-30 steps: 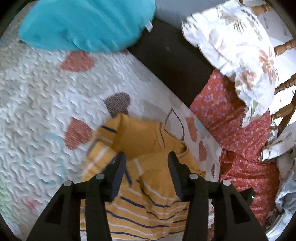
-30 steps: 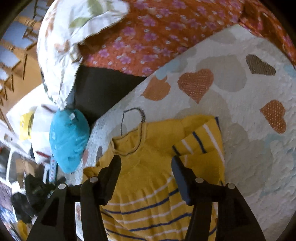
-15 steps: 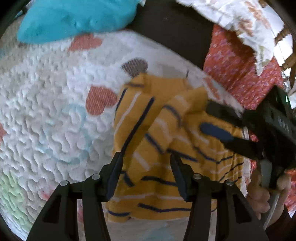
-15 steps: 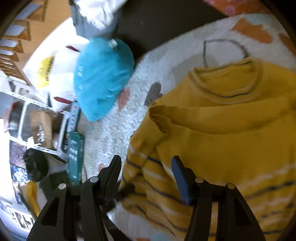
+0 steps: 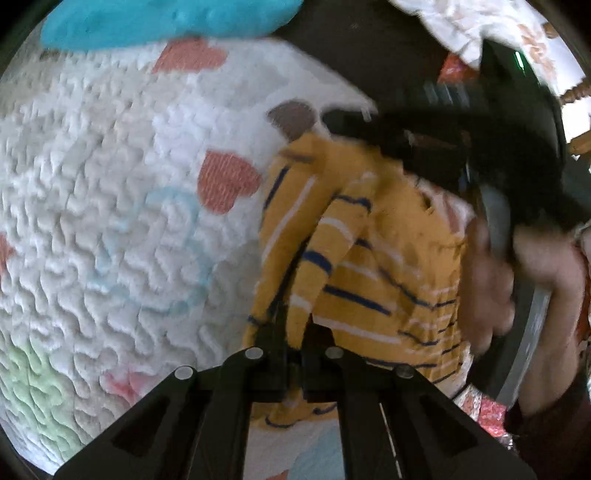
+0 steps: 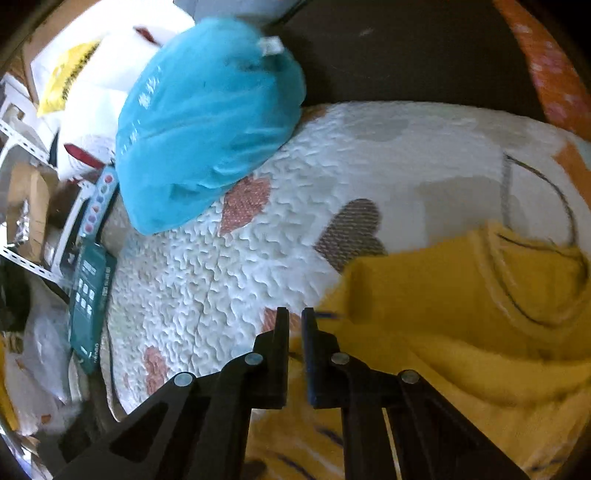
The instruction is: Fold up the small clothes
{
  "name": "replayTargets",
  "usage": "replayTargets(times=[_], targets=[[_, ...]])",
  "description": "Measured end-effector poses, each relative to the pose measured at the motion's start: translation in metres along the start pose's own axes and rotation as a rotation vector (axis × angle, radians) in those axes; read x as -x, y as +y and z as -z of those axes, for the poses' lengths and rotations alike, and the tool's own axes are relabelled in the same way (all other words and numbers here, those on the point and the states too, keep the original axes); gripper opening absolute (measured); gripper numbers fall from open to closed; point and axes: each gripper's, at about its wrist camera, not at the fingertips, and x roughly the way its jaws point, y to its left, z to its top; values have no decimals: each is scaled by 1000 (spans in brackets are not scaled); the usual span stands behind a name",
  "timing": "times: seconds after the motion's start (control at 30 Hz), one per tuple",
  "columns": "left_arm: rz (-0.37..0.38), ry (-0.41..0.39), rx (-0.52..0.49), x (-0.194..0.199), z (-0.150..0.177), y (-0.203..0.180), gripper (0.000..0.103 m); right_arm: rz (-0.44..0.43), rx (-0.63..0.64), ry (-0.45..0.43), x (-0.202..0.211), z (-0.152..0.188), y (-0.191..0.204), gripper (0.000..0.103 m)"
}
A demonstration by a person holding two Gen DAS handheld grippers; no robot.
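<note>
A yellow sweater (image 5: 369, 266) with navy and white stripes lies bunched on the white heart-pattern quilt (image 5: 110, 221). My left gripper (image 5: 293, 332) is closing, and its fingers pinch a striped sleeve near the sweater's lower edge. In the right wrist view the sweater (image 6: 480, 314) shows its plain yellow top and neckline. My right gripper (image 6: 295, 321) is closing too, with its jaws nearly together on the sweater's left edge. That gripper's black body (image 5: 498, 140) hangs blurred over the sweater's far side, held by a person's hand (image 5: 487, 280).
A teal cushion (image 6: 207, 122) sits at the quilt's (image 6: 258, 277) far edge, with a dark surface behind it. A white floral pillow (image 5: 480, 22) is at the top right. A green box (image 6: 90, 295) and cluttered shelves (image 6: 37, 221) stand beyond the bed's left edge.
Both grippers went from open to pinched on the sweater. The right gripper swept sideways to the sweater's left edge. The left one dropped closer to the fabric.
</note>
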Motion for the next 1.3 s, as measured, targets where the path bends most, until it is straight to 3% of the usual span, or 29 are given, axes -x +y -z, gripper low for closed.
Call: replayTargets(times=[0.1,0.17,0.23,0.3,0.33,0.37,0.47,0.57,0.63,0.7,0.73,0.77,0.8,0.83,0.9,1.0,1.1,1.3], targets=[[-20,50,31,-11,2,11,4,77,-5,31,-31,-12,9,8],[9,48,54,-10,1,16,5,153,14,52,-43,-14,14,9],[37,28,65,-3,1,20,5,127,20,15,-32,-12,20,10],[38,12,79,3,3,25,8,92,41,-9,-13,-6,26,25],[41,5,93,6,5,28,12,86,57,-17,-1,-1,28,40],[56,5,112,8,8,32,19,89,69,-19,8,3,29,48],[101,-1,145,15,17,41,36,101,47,11,30,21,23,50],[92,-19,126,20,29,40,55,85,-34,62,31,36,8,50],[69,-16,90,23,39,37,57,93,-75,65,24,41,3,50],[34,20,43,12,47,30,57,110,-93,60,13,40,5,51],[8,60,7,5,52,25,40,134,-88,62,4,39,7,51],[1,96,-26,0,56,22,7,166,-70,67,-3,38,9,46],[3,126,-50,-4,60,19,9,201,-37,82,-11,38,12,32],[-3,114,-70,-1,63,16,9,248,16,107,-18,37,18,5],[11,75,-122,13,64,9,8,291,93,103,-16,35,27,5],[53,26,-146,35,57,6,8,283,169,44,3,29,46,5],[38,13,-141,42,53,10,8,276,187,36,4,20,56,5],[-102,52,-100,35,55,32,8,267,179,101,-53,18,55,8]])
